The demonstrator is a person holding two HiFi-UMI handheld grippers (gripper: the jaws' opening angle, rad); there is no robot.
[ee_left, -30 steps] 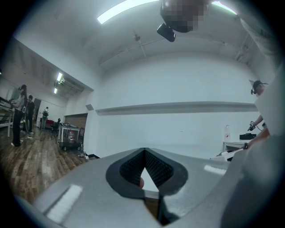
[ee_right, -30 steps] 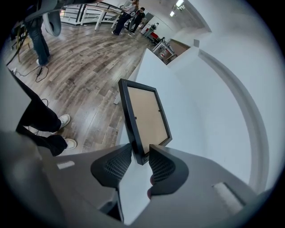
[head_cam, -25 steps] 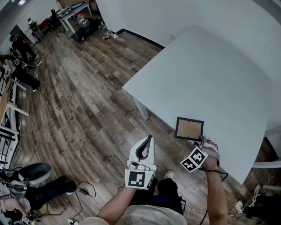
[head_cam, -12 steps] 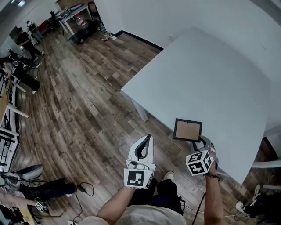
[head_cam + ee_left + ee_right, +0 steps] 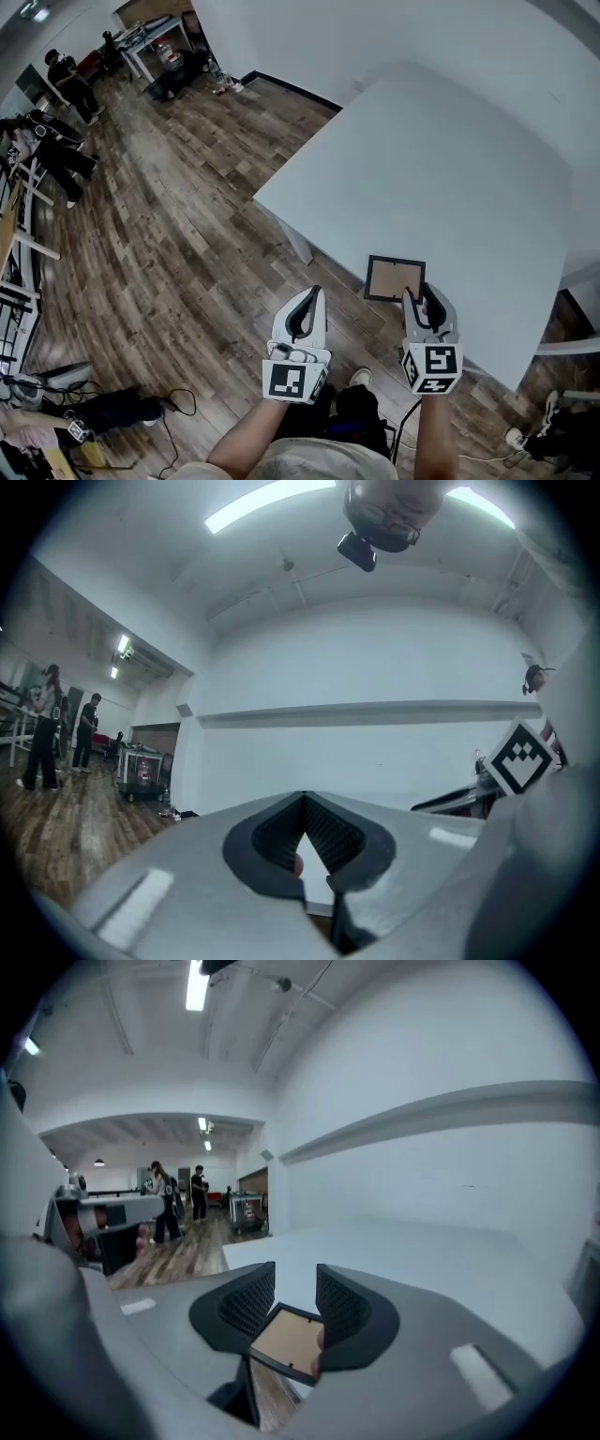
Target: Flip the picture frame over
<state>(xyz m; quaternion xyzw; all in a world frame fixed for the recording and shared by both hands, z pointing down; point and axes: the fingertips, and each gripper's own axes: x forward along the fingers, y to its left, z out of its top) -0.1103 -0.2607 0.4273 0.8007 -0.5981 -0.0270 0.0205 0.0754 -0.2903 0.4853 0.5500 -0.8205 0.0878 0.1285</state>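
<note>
The picture frame (image 5: 394, 278) is small and black-rimmed, and it lies flat on the white table (image 5: 450, 159) close to the near edge with its brown board up. In the right gripper view the frame (image 5: 289, 1341) shows beyond the gap between the two jaws. My right gripper (image 5: 418, 293) (image 5: 295, 1286) is open, its tips at the frame's near right corner, and it has no grip on the frame. My left gripper (image 5: 316, 293) (image 5: 305, 801) is shut on nothing, held over the floor to the left of the table's edge.
The table's near edge runs diagonally just below the frame, with wood floor (image 5: 187, 216) beyond it. Cables (image 5: 173, 403) lie on the floor at the lower left. People (image 5: 66, 75) and a cart (image 5: 164, 42) stand far off at the upper left.
My right gripper has swung from the frame's lower right round to point straight at its near edge, and its marker cube has turned. The left gripper has stayed put.
</note>
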